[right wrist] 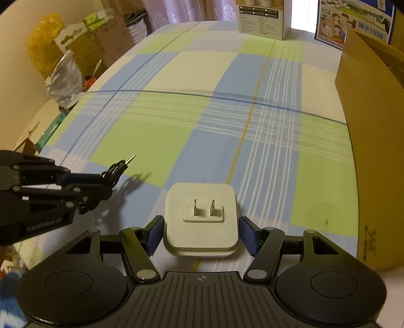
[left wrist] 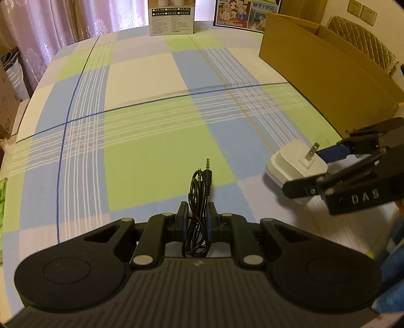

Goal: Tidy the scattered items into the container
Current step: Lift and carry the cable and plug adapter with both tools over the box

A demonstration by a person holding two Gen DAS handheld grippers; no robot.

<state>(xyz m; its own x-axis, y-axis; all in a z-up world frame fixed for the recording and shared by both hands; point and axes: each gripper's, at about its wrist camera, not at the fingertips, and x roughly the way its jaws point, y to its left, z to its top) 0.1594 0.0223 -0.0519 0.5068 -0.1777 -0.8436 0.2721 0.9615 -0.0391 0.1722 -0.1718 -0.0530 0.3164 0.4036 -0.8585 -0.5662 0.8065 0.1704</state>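
Observation:
My left gripper (left wrist: 197, 214) is shut on a coiled black audio cable (left wrist: 199, 191), whose two jack plugs stick out ahead of the blue pads. It shows at the left of the right wrist view, the left gripper (right wrist: 101, 185) carrying the cable (right wrist: 116, 169). My right gripper (right wrist: 201, 233) is shut on a white square charger (right wrist: 201, 219) with its two prongs facing up. In the left wrist view that right gripper (left wrist: 315, 166) and charger (left wrist: 295, 164) hang above the cloth at the right. A brown cardboard box (left wrist: 325, 73) stands at the right of the table, its wall (right wrist: 373, 141) beside my right gripper.
A checked blue, green and cream tablecloth (left wrist: 151, 106) covers the table. A printed carton (left wrist: 171, 17) and a blue picture carton (left wrist: 242, 15) stand at the far edge. Bags and boxes (right wrist: 70, 58) are stacked off the table's left side. A quilted chair back (left wrist: 363, 45) rises behind the cardboard box.

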